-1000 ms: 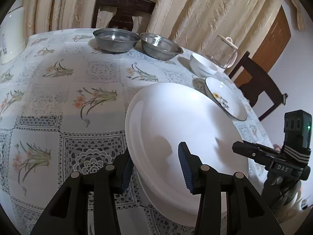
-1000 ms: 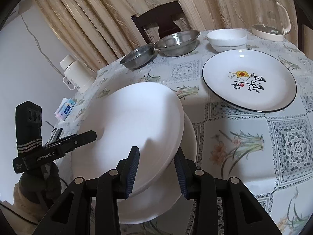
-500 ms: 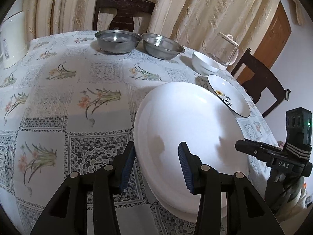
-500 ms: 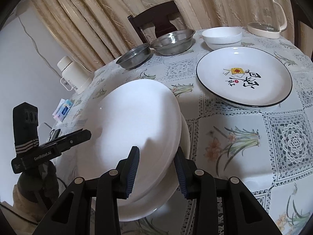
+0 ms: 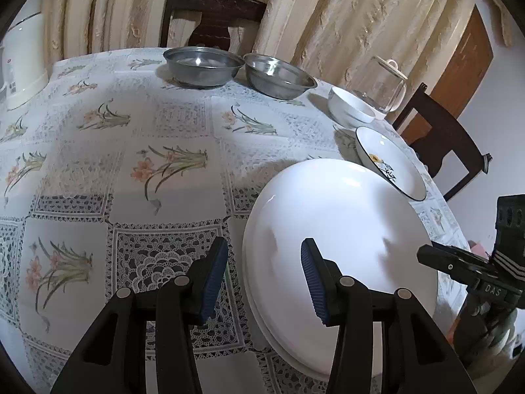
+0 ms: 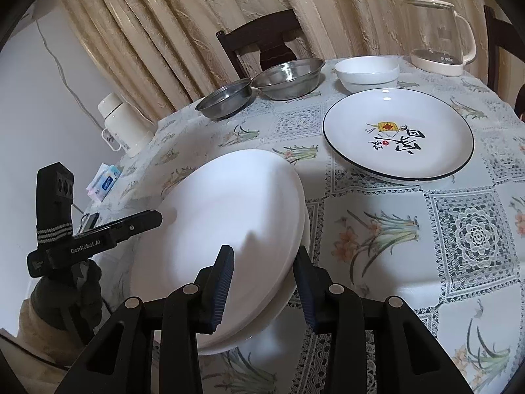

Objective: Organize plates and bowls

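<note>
Through the left wrist I count two steel bowls [image 5: 203, 67], one white bowl [image 5: 351, 108], one printed plate [image 5: 390, 164] and two stacked white plates [image 5: 341, 239] whose rim sits between my released left claw [image 5: 264, 280]; through the right wrist, my right claw [image 6: 264, 284] straddles that rim, released.

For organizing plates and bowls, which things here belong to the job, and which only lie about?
Job:
white plates (top one between the right gripper fingers)
printed plate
white bowls
two steel bowls

Lying about:
glass kettle
white flask
packets
tripod
chair
left gripper, open over the tablecloth
</note>
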`<state>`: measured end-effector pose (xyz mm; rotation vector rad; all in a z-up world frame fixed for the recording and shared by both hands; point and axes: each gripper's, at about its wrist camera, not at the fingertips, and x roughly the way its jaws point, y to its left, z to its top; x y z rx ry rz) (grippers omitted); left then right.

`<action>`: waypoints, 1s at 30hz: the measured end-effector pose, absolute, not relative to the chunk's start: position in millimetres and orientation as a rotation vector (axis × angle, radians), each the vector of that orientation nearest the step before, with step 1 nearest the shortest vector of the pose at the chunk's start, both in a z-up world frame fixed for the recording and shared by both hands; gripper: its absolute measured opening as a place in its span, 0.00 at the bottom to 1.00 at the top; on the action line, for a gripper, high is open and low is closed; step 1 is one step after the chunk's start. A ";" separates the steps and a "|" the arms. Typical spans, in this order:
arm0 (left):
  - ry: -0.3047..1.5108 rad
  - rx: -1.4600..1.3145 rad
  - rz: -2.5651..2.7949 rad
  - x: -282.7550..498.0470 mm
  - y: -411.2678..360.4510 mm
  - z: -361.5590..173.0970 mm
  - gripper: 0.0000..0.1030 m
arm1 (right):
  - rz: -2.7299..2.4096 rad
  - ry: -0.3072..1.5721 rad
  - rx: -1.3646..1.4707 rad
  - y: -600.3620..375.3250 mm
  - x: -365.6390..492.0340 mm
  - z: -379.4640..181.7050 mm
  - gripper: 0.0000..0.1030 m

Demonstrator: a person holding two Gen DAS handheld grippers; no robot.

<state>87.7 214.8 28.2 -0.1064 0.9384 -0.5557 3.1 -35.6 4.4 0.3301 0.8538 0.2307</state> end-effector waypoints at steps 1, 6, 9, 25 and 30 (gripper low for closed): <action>0.940 -0.107 -0.553 88.0 215.1 27.3 0.47 | 0.228 0.856 0.329 -35.5 3.1 4.5 0.40; 0.941 -0.109 -0.541 87.9 218.0 25.4 0.47 | 0.195 0.880 0.344 -39.7 2.8 1.8 0.44; 0.942 -0.107 -0.535 87.1 218.8 24.3 0.48 | 0.187 0.862 0.340 -41.1 -0.9 4.6 0.46; 0.933 -0.058 -0.477 87.1 214.6 21.0 0.57 | 0.141 0.878 0.383 -47.8 0.7 -7.5 0.52; 0.922 -0.025 -0.442 87.6 213.4 20.2 0.62 | 0.137 0.894 0.391 -46.9 3.9 -13.1 0.54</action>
